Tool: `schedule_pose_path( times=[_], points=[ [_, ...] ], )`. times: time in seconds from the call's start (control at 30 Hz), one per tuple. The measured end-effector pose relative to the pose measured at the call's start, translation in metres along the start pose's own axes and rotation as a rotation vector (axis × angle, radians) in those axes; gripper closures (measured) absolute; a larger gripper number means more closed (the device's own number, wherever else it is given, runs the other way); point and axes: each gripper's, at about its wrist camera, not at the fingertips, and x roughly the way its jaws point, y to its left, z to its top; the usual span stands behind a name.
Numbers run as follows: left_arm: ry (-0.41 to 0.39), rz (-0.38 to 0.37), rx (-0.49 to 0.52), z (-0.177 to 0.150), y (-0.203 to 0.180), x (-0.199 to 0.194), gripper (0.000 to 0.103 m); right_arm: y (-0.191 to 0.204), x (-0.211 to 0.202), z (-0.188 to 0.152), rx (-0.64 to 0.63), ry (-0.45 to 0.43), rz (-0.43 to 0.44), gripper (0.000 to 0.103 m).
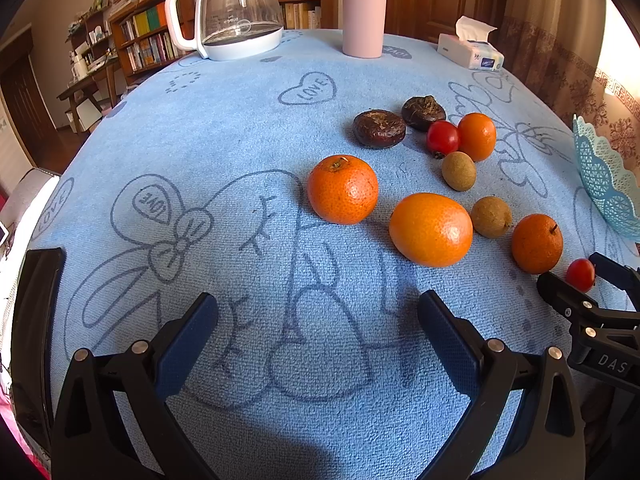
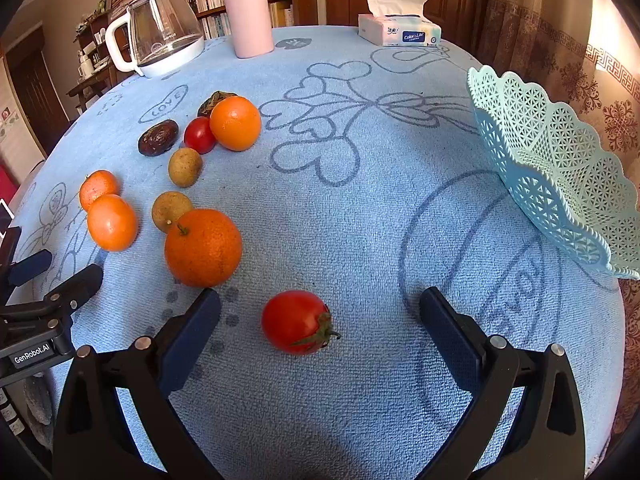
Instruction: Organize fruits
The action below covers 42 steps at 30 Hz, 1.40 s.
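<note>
R gripper [image 2: 320, 320]: jaws wide open, nothing held. Cherry tomato [image 2: 295, 322] sits on bench cloth [image 2: 360, 208] directly between the jaws, a touch L of centre, not touching either pad. Stem end points R and toward camera; body near-round, so no long axis to speak of. L gripper [image 1: 318, 322]: jaws open too, empty, only bare cloth between them; nearest fruit well ahead. R clearly the nearer arm. Lace basket [image 2: 552, 168] lies fwd-R of tomato, well apart, tipped on its side. Likely next: close on tomato, carry R to basket.
</note>
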Motion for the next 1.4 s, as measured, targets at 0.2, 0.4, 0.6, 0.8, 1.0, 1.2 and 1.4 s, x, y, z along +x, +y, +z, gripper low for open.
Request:
schedule_pose_path(
  times=[0.2, 0.4, 0.6, 0.8, 1.0, 1.2, 1.4],
  points=[
    [0.0, 0.001, 0.0, 0.0, 0.0, 0.0, 0.005, 0.001, 0.0, 0.0, -0.001, 0.0, 0.001, 0.002],
    [-0.002, 0.001, 0.0, 0.0, -0.001, 0.0, 0.005, 0.001, 0.0, 0.0, -0.002, 0.0, 0.0, 0.002],
    [-0.001, 0.006, 0.004, 0.0, -0.002, 0.0, 0.005, 0.0, 0.0, 0.0, -0.002, -0.002, 0.009, 0.002],
    [0.001, 0.005, 0.004, 0.001, 0.0, 0.001, 0.005, -0.001, -0.002, -0.002, -0.014, -0.003, 0.019, 0.002],
    [0.001, 0.007, 0.006, 0.001, 0.0, 0.001, 0.005, 0.001, -0.002, -0.001, -0.029, 0.006, 0.008, 0.002],
    [0.0, 0.01, 0.009, 0.001, 0.0, -0.001, 0.005, -0.004, -0.01, -0.001, -0.031, -0.013, 0.092, 0.002],
    [-0.041, -0.026, -0.058, 0.008, 0.013, -0.015, 0.006, -0.015, -0.042, -0.006, -0.03, -0.143, 0.233, 0.002]
  ],
)
